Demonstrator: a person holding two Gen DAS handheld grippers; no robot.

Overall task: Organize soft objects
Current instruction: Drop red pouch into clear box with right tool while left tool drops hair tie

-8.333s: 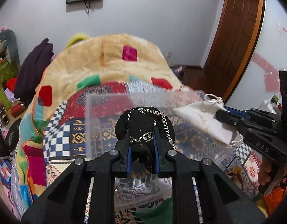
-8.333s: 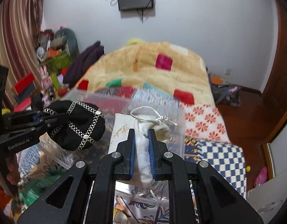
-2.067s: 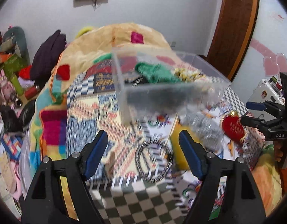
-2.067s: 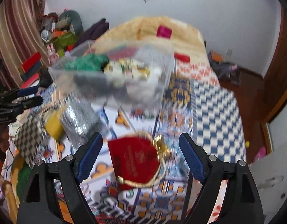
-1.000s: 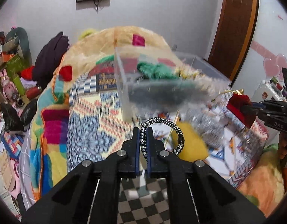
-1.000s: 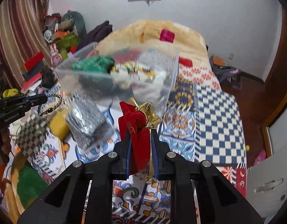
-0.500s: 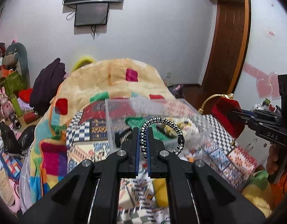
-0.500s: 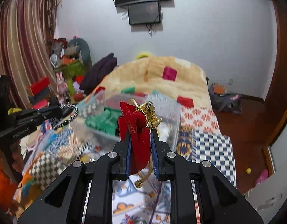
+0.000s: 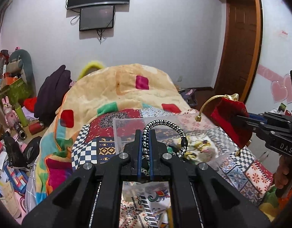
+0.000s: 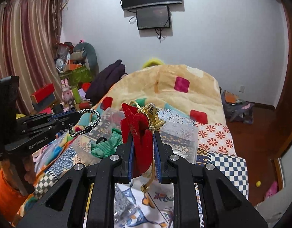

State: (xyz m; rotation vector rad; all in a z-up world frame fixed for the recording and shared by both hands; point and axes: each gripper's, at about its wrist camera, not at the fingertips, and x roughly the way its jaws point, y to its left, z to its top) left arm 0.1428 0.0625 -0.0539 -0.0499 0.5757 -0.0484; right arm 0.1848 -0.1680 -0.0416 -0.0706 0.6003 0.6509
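Holding one soft thing each, both grippers are now up above the clear box (image 9: pixel 127 131). A moment ago they were low over the bed, where they picked these things up, and now they have been lifted and carried over. I think that means dropping them in the box comes next.

The left gripper (image 9: pixel 145 152), at the bottom middle of its own view, is squeezed tight on a black and white cord loop (image 9: pixel 164 131). The loop curls up and to the right of the fingers, with a black bead on it.

The right gripper (image 10: pixel 144 152), at the bottom middle of its view, is squeezed tight on a red pouch (image 10: pixel 138 131). The pouch is soft and crumpled, with a gold top and a gold string that hangs down with a little bell.

The box sits on the bright patchwork blanket (image 10: pixel 212 138) in the middle of both views. A green cloth (image 10: pixel 106 144) already lies inside it. More small things may be left on the bed near the bottom edge, but they are too hidden to tell
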